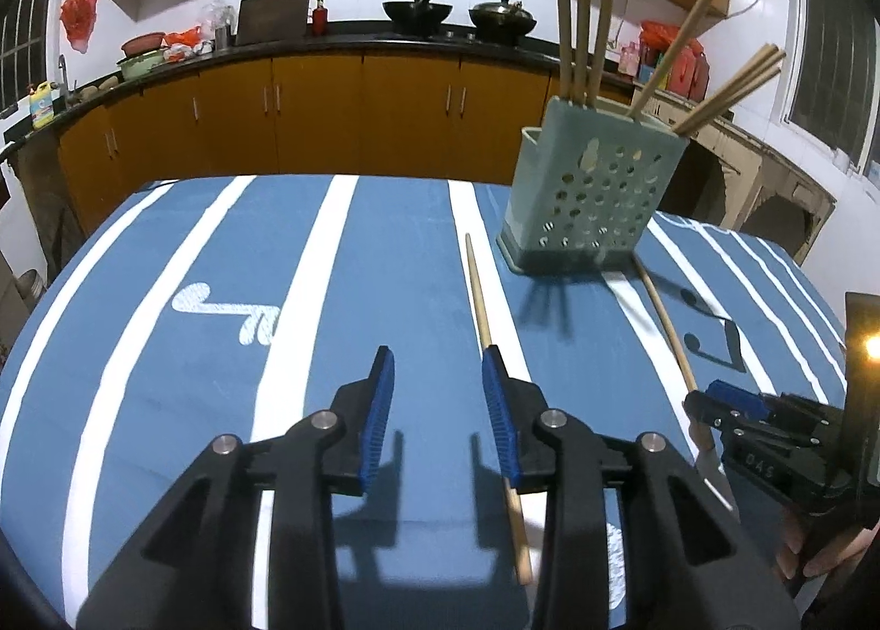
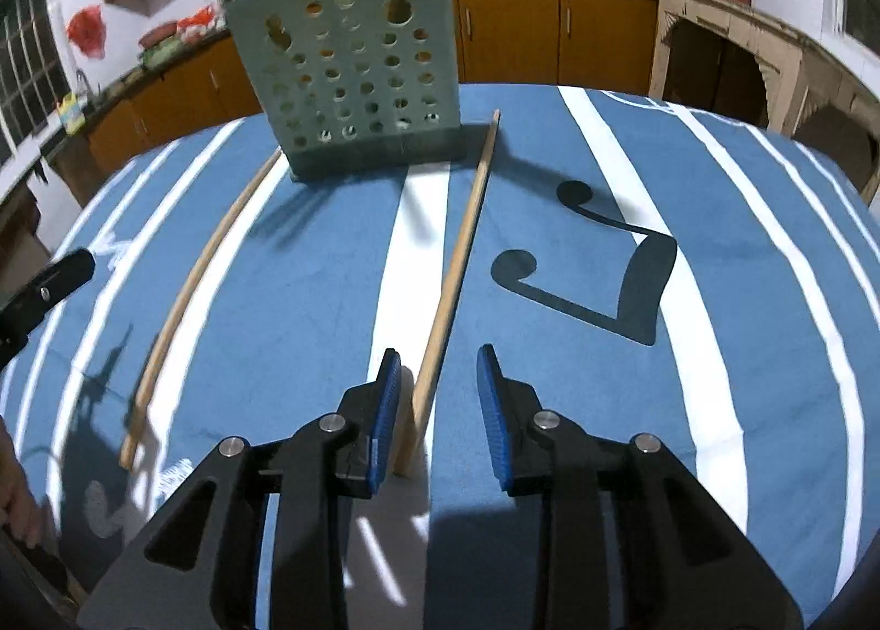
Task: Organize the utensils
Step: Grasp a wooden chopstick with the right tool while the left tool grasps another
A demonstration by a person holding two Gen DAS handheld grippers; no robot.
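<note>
In the left wrist view, the left gripper (image 1: 438,399) hung over the blue tablecloth with white stripes (image 1: 220,300), its blue-padded fingers (image 1: 380,412) spread apart and holding nothing. A long wooden chopstick (image 1: 479,300) lay on the cloth, passing beneath the right-hand finger. Beyond it stood the pale green perforated plastic utensil holder (image 1: 591,184) with several wooden chopsticks (image 1: 583,8) upright or leaning in it. A second loose chopstick (image 1: 668,327) lay by the holder's base, running toward the right gripper (image 1: 731,404) at the frame's edge.

In the right wrist view, the right gripper (image 2: 438,399) was parted and empty, the second chopstick (image 2: 462,256) lying between its fingers (image 2: 385,410), nearer the left one. The first chopstick (image 2: 187,289) lay well to the left; the holder (image 2: 352,63) stood ahead.
</note>
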